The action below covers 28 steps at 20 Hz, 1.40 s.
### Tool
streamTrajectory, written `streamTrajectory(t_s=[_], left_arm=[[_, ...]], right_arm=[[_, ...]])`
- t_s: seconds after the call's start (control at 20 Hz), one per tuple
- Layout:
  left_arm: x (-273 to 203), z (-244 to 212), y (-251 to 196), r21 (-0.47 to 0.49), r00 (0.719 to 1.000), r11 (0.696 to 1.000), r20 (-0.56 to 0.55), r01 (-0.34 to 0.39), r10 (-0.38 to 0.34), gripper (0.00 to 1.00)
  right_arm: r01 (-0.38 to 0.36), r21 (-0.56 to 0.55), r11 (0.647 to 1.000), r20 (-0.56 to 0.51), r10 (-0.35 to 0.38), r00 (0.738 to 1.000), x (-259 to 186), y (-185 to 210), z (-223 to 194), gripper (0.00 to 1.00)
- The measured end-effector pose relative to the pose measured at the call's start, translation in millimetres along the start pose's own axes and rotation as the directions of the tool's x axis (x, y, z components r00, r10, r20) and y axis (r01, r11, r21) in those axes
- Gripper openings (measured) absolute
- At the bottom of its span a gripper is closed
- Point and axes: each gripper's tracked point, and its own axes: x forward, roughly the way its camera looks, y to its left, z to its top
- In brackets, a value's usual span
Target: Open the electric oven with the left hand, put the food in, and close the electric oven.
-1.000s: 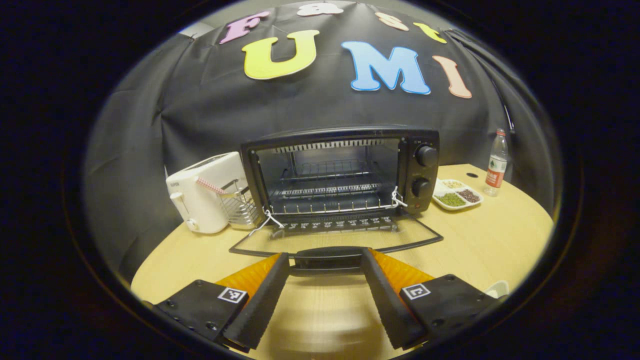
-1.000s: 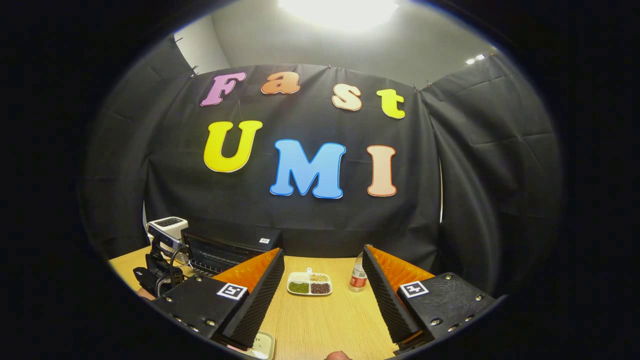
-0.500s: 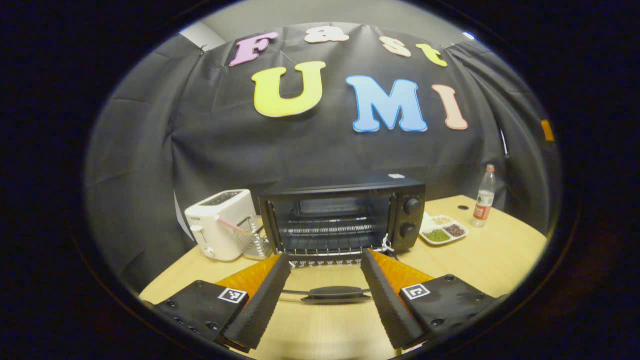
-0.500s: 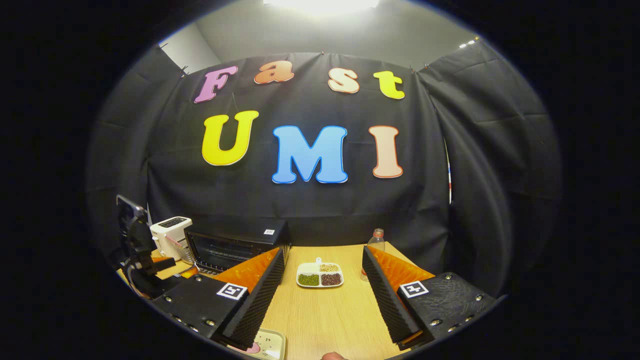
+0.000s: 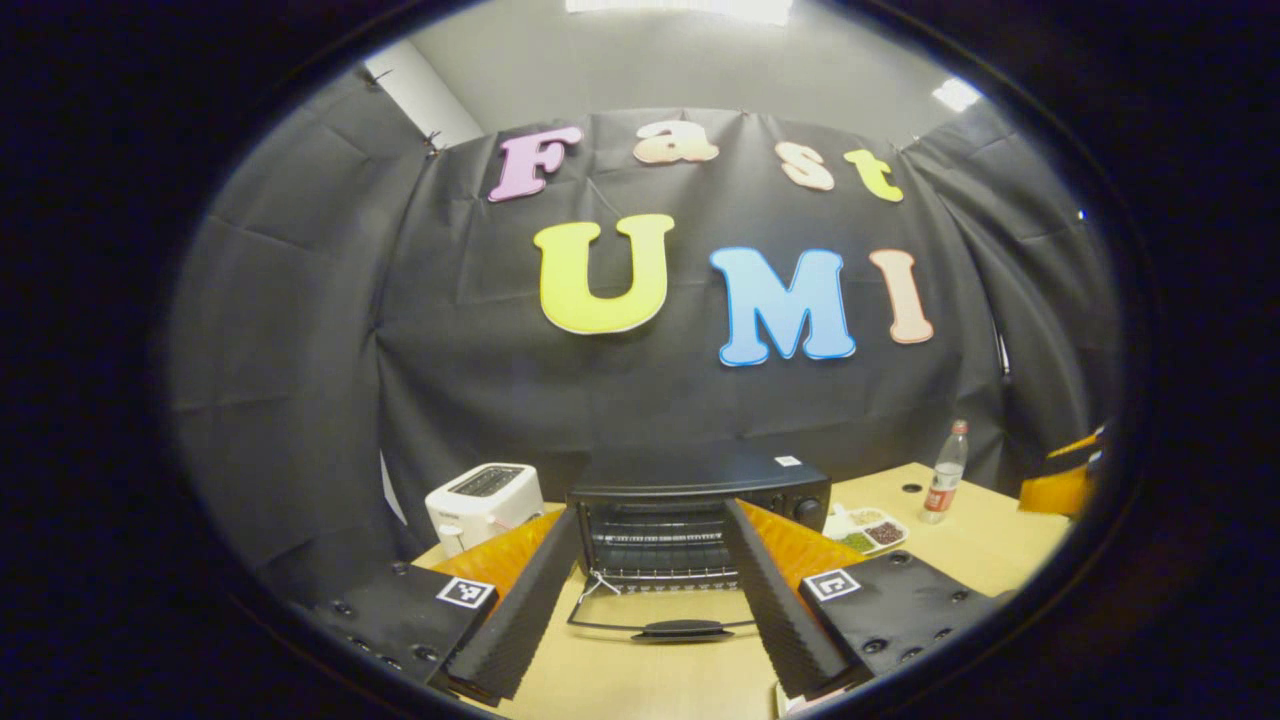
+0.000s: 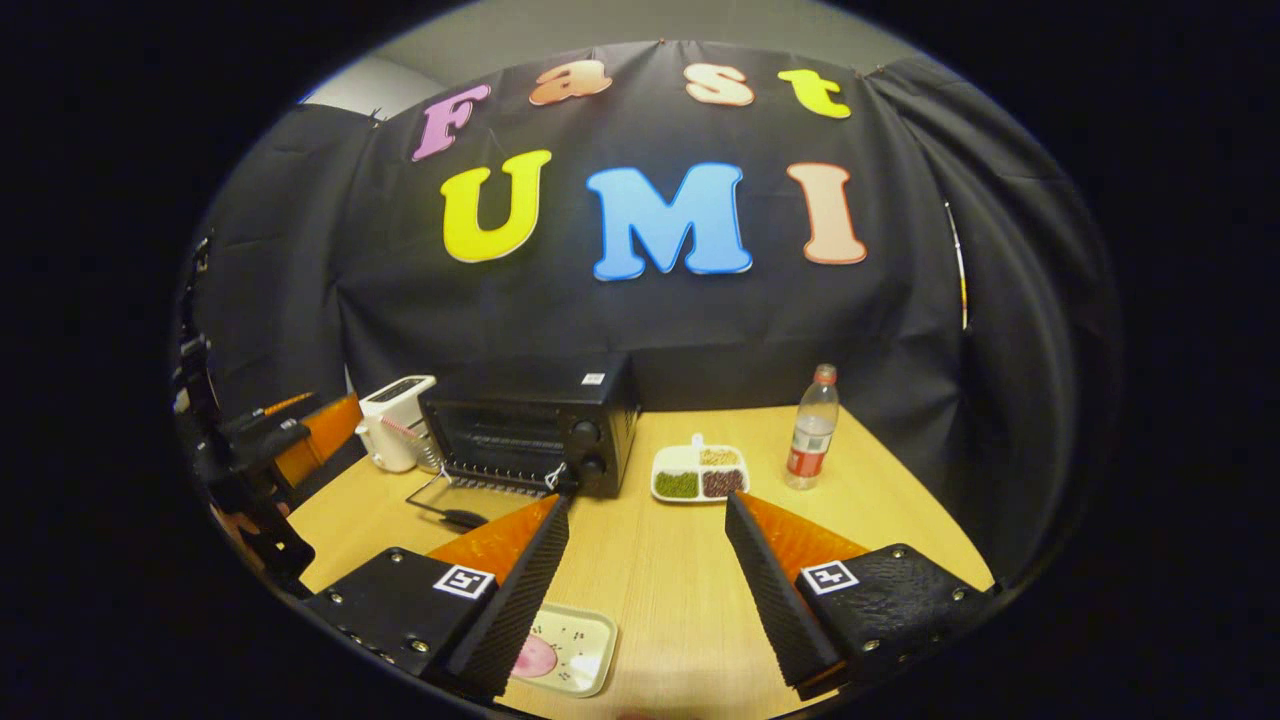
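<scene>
One electric oven (image 6: 530,430) on the tabletop (image 6: 660,560), door down flat. Left of it, one white toaster (image 6: 395,435); right of it, one divided dish (image 6: 697,473), then one bottle (image 6: 811,426). One small food tray (image 6: 565,650) sits well in front of the oven. Left gripper (image 5: 650,610) has backed off from the door handle (image 5: 680,629), fingers spread, empty. Right gripper (image 6: 645,590) open, empty, now tilted toward the tabletop.

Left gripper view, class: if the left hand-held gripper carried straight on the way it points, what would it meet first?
Most likely the black handle of the lowered glass oven door, lying between the open left hand-held gripper and the black electric oven; if it passes above, the oven's open cavity. Depth is uncertain.
</scene>
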Motion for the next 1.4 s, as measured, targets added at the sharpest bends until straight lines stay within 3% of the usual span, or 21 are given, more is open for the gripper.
streamTrajectory(t_s=[0.25, 0.5, 0.6, 0.95, 1.15, 1.25, 1.3, 1.4], left_arm=[[-28.2, 34.4, 13.6, -0.002, 0.997, 1.0, 0.07, -0.024, 0.024, 0.99], [-47.6, 54.7, 27.2, 0.006, 0.99, 0.998, 0.129, -0.057, 0.056, 1.0], [-53.8, 55.8, 34.1, 0.0, 0.989, 0.998, 0.134, -0.07, 0.07, 1.0], [-70.7, 33.5, 62.5, -0.019, 0.985, 0.991, 0.11, -0.135, 0.136, 1.0], [-77.6, 24.4, 81.6, -0.006, 0.979, 0.984, 0.093, -0.179, 0.179, 1.0], [-81.8, 21.3, 89.0, -0.024, 0.977, 0.981, 0.088, -0.193, 0.195, 1.0], [-83.7, 19.7, 91.7, -0.031, 0.976, 0.979, 0.084, -0.2, 0.202, 1.0], [-84.7, 16.9, 95.9, -0.033, 0.974, 0.977, 0.079, -0.211, 0.213, 1.0]], right_arm=[[-0.075, -0.01, 0.997, -0.207, 0.071, 0.976, 12.5, 19.2, -51.1, 0.96], [-0.114, 0.015, 0.993, -0.407, 0.11, 0.907, 18.1, 28.9, -104.9, 0.96], [-0.119, 0.025, 0.993, -0.49, 0.115, 0.864, 20.9, 30.3, -127.8, 0.96], [-0.126, 0.089, 0.988, -0.734, 0.15, 0.663, 22.9, 30.9, -196.2, 0.97], [-0.11, 0.109, 0.988, -0.791, 0.153, 0.592, 29.9, 28.7, -212.1, 0.94], [-0.098, 0.129, 0.987, -0.809, 0.162, 0.565, 35.9, 30.4, -215.7, 0.82], [-0.088, 0.141, 0.986, -0.818, 0.166, 0.551, 37.5, 31.9, -217.5, 0.68], [-0.081, 0.156, 0.984, -0.842, 0.175, 0.511, 37.9, 37.0, -223.8, 0.59]])
